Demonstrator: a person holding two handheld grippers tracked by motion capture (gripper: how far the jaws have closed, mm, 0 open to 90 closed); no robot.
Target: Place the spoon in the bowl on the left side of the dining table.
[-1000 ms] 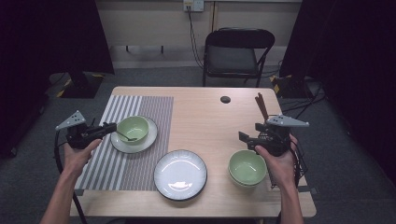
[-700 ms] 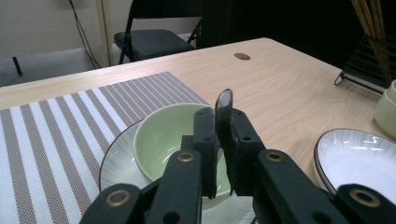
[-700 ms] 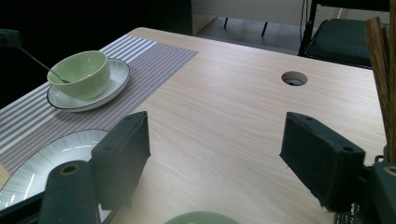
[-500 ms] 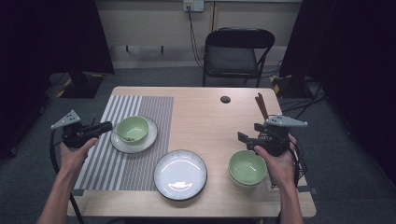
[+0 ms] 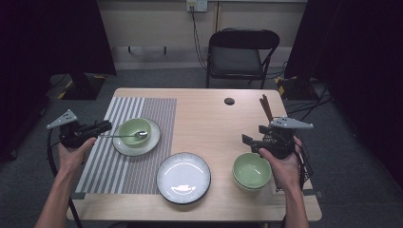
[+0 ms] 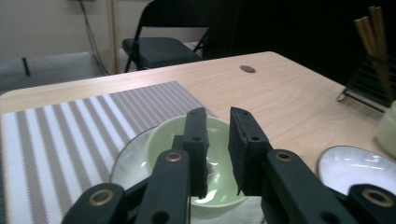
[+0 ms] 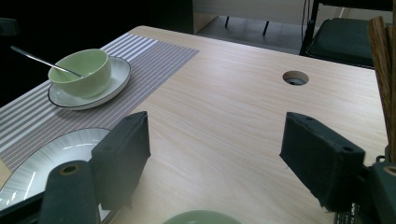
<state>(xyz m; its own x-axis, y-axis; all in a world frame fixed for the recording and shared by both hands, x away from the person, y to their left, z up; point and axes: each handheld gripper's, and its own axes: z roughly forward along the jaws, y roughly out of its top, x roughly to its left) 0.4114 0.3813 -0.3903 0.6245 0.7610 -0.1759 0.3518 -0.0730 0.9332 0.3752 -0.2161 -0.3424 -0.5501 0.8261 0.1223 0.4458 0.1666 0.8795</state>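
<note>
Spoon [image 5: 124, 136] is resting with its head in the green bowl [image 5: 134, 130] at the left centre of the high view, its thin handle reaching left over the rim toward the left tool [image 5: 105, 127]. That bowl is sitting on a white saucer [image 5: 124, 148], which is lying on the striped placemat [image 5: 114, 166] on the wooden counter [image 5: 209, 118].

The left hand [image 5: 73, 152] is coming up from the lower left of the high view, forearm angled inward, wrist level, and is holding its tool pointing right at the bowl's near rim. In the left gripper view the two black jaws are standing a narrow gap apart above the bowl [image 6: 219, 158]; they have just been opening, and nothing can be seen between them, so the spoon is lying released. The tips are hovering just beside the handle's end.

The right hand [image 5: 280, 164] is rising from the lower right of the high view, wrapped around the right tool [image 5: 249, 142], which is pointing left across the counter just above a second green bowl [image 5: 252, 172]. In the right gripper view its jaws are standing wide apart with bare counter [image 7: 233, 121] between them, gripping nothing.

A white plate [image 5: 183, 177] is sitting at the lower centre of the high view, between the two bowls. Brown chopsticks [image 5: 265, 108] are standing in a rack behind the right hand.
</note>
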